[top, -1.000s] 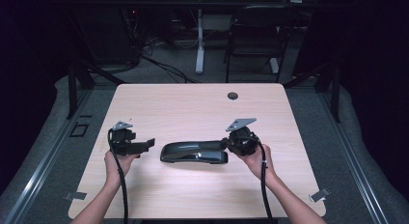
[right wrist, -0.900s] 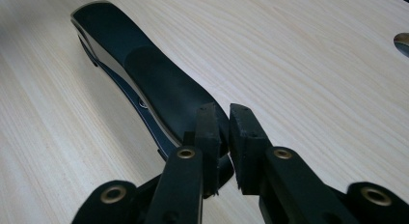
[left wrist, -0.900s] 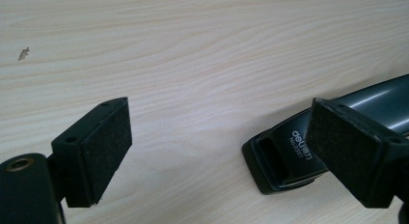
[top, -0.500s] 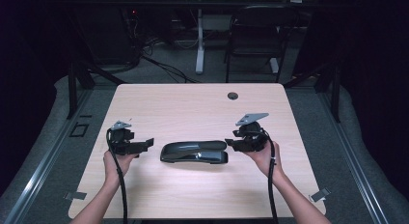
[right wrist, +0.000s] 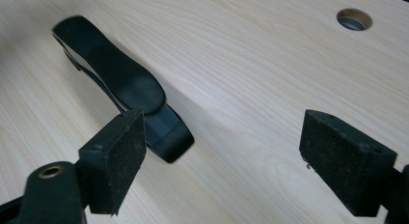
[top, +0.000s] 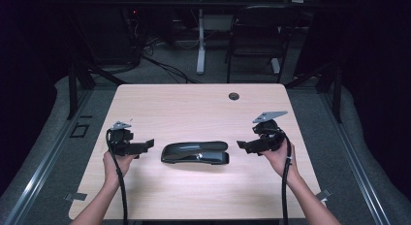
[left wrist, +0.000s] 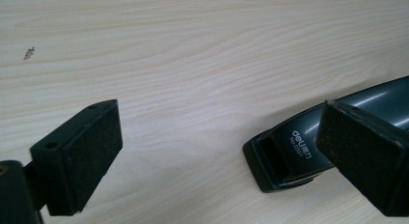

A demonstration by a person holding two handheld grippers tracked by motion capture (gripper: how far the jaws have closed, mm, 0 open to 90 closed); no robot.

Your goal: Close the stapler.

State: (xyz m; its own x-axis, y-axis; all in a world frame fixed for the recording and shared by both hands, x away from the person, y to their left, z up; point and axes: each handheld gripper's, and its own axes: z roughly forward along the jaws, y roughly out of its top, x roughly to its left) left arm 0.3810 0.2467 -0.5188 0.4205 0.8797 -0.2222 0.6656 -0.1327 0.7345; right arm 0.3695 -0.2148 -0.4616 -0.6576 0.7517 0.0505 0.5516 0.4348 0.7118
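Near edge of the high view: both forearms come in from the bottom, cables trailing down. Left gripper point(top: 145, 145) sits just left of the stapler point(top: 195, 152), jaws spread wide with nothing between them; in the left gripper view its two pads frame bare wood, and the stapler's near end point(left wrist: 294, 151) lies just past the right-hand pad, apart from it, not touching. Right gripper point(top: 241, 145) is on the other side, a clear gap of table between it and the stapler's right end. Its jaws have just been opening and stand wide, empty; the right gripper view shows the stapler point(right wrist: 120, 84) lying flat beyond the left-hand pad, clear of both pads. So neither gripper has hold of anything. Stapler is black, closed, lying lengthwise on the table point(top: 194, 108) roughly midway between the two grippers, a bit toward the person's side of centre. My read: the handling looks finished or at a pause: stapler set down and released, both hands off it and flanking it. Can't tell from these shots whether any stapling or repositioning is complete; no paper or staples in sight. If more is to come, it needs a fresh grasp from either end, since both grippers are already lined up on it. Farther out: cable hole point(top: 234, 96) near the far edge of the table, bare wood otherwise. Beyond that a chair point(top: 252, 40) and a desk leg in the dark.
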